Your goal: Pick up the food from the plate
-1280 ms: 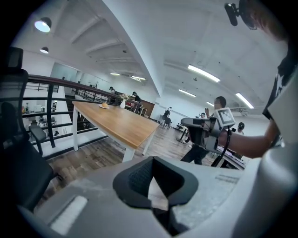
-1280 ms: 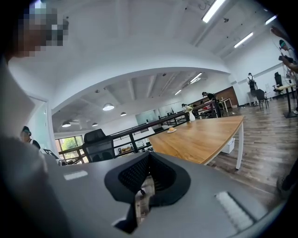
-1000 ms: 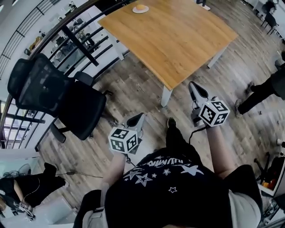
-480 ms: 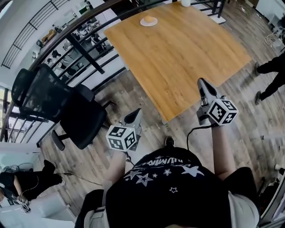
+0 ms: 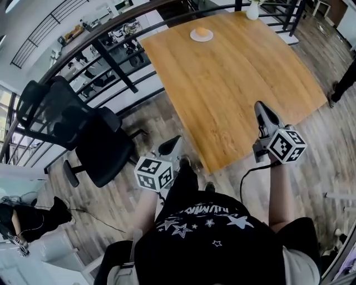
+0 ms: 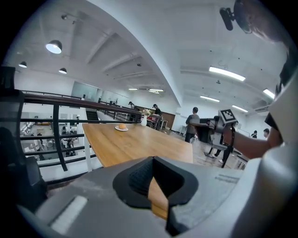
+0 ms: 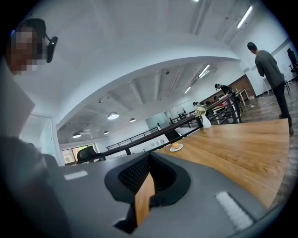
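Note:
A round orange piece of food (image 5: 202, 32) lies on a small white plate (image 5: 194, 37) at the far side of the wooden table (image 5: 233, 83). In the left gripper view the food (image 6: 122, 126) is far off on the plate (image 6: 125, 129); in the right gripper view the food (image 7: 175, 145) and the plate (image 7: 179, 148) are also distant. My left gripper (image 5: 169, 146) hangs over the floor by the table's near corner, shut and empty. My right gripper (image 5: 261, 108) hovers over the table's near edge, shut with nothing in it. Both point toward the plate.
A black office chair (image 5: 83, 133) stands to the left of the table. A black railing (image 5: 111, 61) runs along the table's far left side. A white vase (image 5: 253, 10) stands at the far table edge. People stand beyond the table (image 6: 192, 123), (image 7: 270, 69).
The person has stepped toward the table: it and the plate sit nearer in the head view. Both grippers came forward, the right one now over the table edge. Jaws stayed shut.

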`<move>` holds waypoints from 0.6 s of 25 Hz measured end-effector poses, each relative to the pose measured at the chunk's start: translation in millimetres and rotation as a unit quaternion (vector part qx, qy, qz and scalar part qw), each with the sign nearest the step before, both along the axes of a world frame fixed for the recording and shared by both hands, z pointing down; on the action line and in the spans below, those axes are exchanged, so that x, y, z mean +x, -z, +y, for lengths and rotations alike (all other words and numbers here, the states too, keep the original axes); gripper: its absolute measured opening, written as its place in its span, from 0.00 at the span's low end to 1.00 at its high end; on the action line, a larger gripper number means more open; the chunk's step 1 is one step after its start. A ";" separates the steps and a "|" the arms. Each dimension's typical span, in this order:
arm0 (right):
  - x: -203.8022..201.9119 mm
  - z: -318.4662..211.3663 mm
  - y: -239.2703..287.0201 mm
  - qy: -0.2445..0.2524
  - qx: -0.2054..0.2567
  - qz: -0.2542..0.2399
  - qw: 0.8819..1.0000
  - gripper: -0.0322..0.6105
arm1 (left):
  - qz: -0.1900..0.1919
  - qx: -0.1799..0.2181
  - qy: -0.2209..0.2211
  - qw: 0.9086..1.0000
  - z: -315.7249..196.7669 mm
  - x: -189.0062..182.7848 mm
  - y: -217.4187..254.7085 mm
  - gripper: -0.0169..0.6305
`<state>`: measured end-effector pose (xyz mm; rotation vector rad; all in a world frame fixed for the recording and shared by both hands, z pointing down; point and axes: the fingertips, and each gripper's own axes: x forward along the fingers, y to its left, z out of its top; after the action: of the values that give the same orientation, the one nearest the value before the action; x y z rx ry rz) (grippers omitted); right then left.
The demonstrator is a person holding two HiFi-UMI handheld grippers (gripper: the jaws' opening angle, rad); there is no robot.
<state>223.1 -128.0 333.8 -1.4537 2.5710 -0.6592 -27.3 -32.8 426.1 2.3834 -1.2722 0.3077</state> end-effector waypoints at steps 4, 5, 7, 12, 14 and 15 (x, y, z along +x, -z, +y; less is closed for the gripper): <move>-12.6 -29.3 -0.9 -0.010 -0.005 0.008 1.000 0.05 | 0.003 -0.001 -0.013 1.000 -41.4 -13.2 -6.4 0.03; -15.2 -35.8 -3.6 -0.012 -0.008 0.011 1.000 0.05 | 0.002 -0.003 -0.015 1.000 -54.9 -17.8 -9.8 0.03; -18.6 -52.8 -11.4 -0.020 -0.017 0.019 0.999 0.05 | 0.003 -0.007 -0.021 1.000 -86.4 -26.3 -14.9 0.03; -28.6 -118.0 -25.8 -0.050 -0.029 0.034 0.998 0.05 | 0.014 -0.001 -0.030 0.999 -174.9 -43.6 -18.3 0.03; -37.8 -147.4 -29.5 -0.055 -0.029 0.041 0.997 0.05 | 0.015 0.003 -0.033 0.999 -207.8 -50.5 -18.2 0.03; -43.1 -161.9 -32.9 -0.055 -0.031 0.044 0.997 0.05 | 0.015 0.005 -0.035 0.999 -223.2 -53.9 -18.7 0.03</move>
<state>180.1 -289.9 366.6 -1.6677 2.5326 -0.6790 -81.2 -256.0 444.8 2.4350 -1.1814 0.2859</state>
